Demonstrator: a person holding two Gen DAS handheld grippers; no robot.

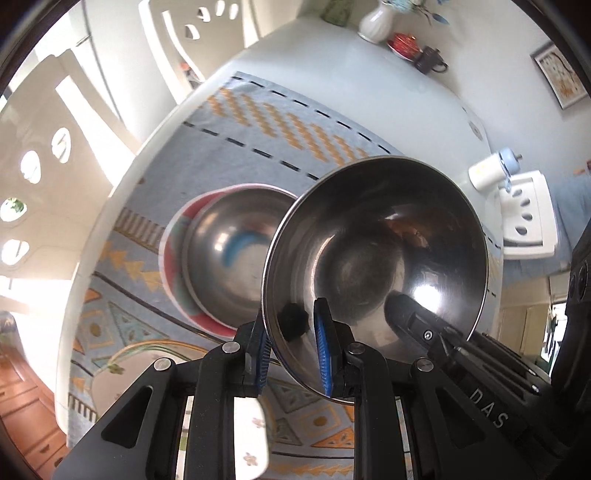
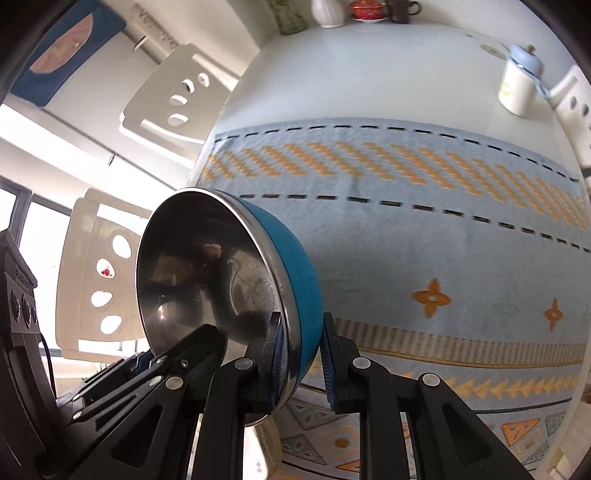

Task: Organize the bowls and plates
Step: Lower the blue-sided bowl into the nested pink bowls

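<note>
My left gripper (image 1: 293, 350) is shut on the rim of a steel bowl (image 1: 373, 266), held tilted above the table. The right gripper's finger (image 1: 413, 317) reaches inside that bowl. In the right wrist view the same bowl (image 2: 207, 280) has a blue outside (image 2: 299, 280), and my right gripper (image 2: 303, 354) straddles its rim with a gap at the outer finger. Behind it a second steel bowl (image 1: 229, 258) rests in a pink-rimmed plate (image 1: 170, 254) on the blue patterned cloth (image 1: 266, 122). A white floral plate (image 1: 251, 435) lies under the left gripper.
A white vase (image 1: 375, 22), red dish (image 1: 404, 44) and dark mug (image 1: 430, 59) stand at the table's far edge. A white jar with a blue lid (image 2: 521, 81) stands at the right. White chairs (image 2: 173, 96) surround the white table (image 2: 369, 74).
</note>
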